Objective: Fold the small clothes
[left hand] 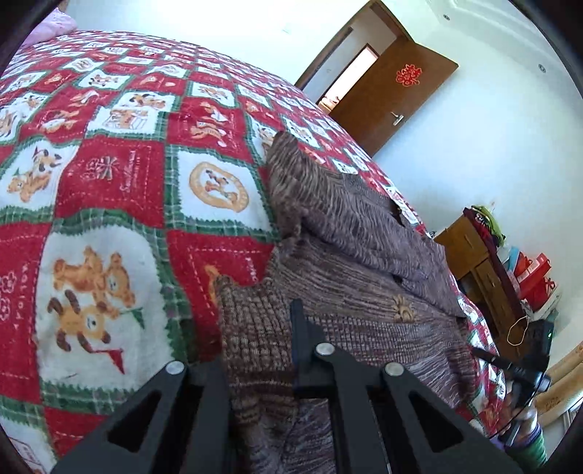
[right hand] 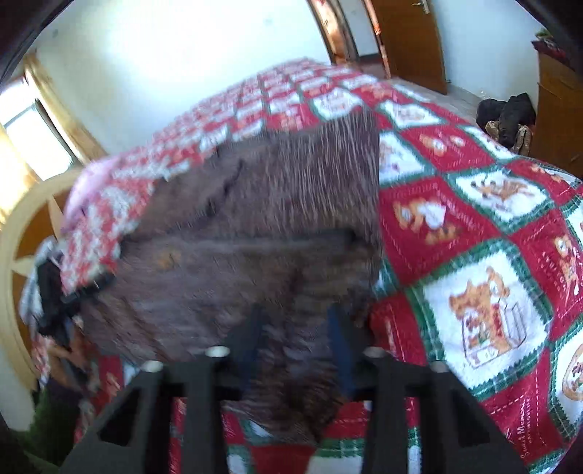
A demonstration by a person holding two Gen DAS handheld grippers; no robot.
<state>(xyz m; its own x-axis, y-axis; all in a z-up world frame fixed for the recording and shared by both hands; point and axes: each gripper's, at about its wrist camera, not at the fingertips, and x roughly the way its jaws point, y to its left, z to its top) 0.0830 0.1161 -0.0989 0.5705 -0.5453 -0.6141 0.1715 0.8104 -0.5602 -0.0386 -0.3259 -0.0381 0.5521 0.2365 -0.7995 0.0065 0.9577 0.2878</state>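
Quilted bed (left hand: 120, 175): sweater (left hand: 364, 255) pinched in both claws.

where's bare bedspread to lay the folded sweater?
Free: the red patchwork bedspread left of the brown knit sweater in the left wrist view, toward the pink pillow. Crowded: the bed edge under the sweater, where both grippers work.

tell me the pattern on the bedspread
Red and white squares with cartoon bears and dogs, framed by green plaid bands on the bedspread; clearest in the left wrist view.
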